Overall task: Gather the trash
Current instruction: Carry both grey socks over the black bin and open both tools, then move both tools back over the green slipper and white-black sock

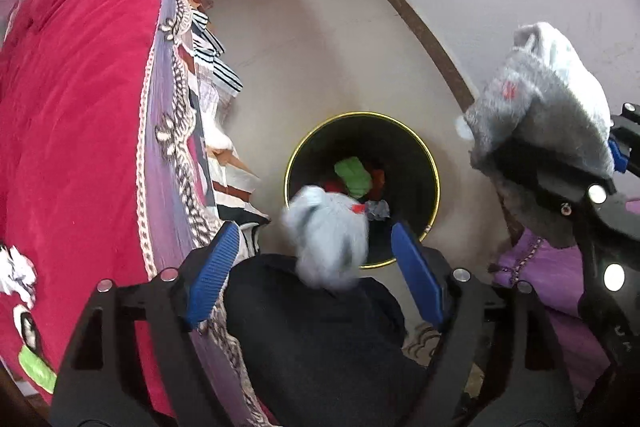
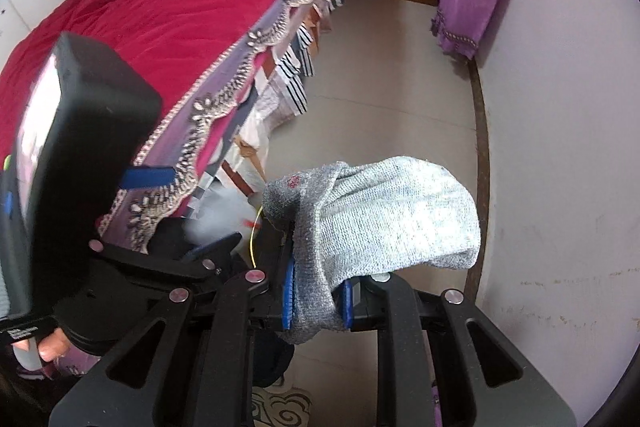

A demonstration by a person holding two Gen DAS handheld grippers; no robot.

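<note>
Nearest in the left wrist view, the left gripper [image 1: 316,275] has its blue fingers [image 1: 212,273] spread wide, gripping nothing. A pale grey sock [image 1: 328,239] hangs blurred between them, touching neither and apparently dropping free. Just beyond the fingers sits the black bin [image 1: 424,155] with its gold rim, with green and red scraps already inside. To do this well, I'd keep the fingers spread and above the bin's mouth until the sock is clear, since it sits over the near rim and could catch there. The red bed [image 1: 80,67] runs along the left.

In the right wrist view, the right gripper [image 2: 318,297] has its fingers [image 2: 289,297] clamped on a second grey sock [image 2: 384,211], which drapes forward over them. The bin shows only as a sliver of rim left of the fingers, so this hand should come above the opening before letting go.
</note>
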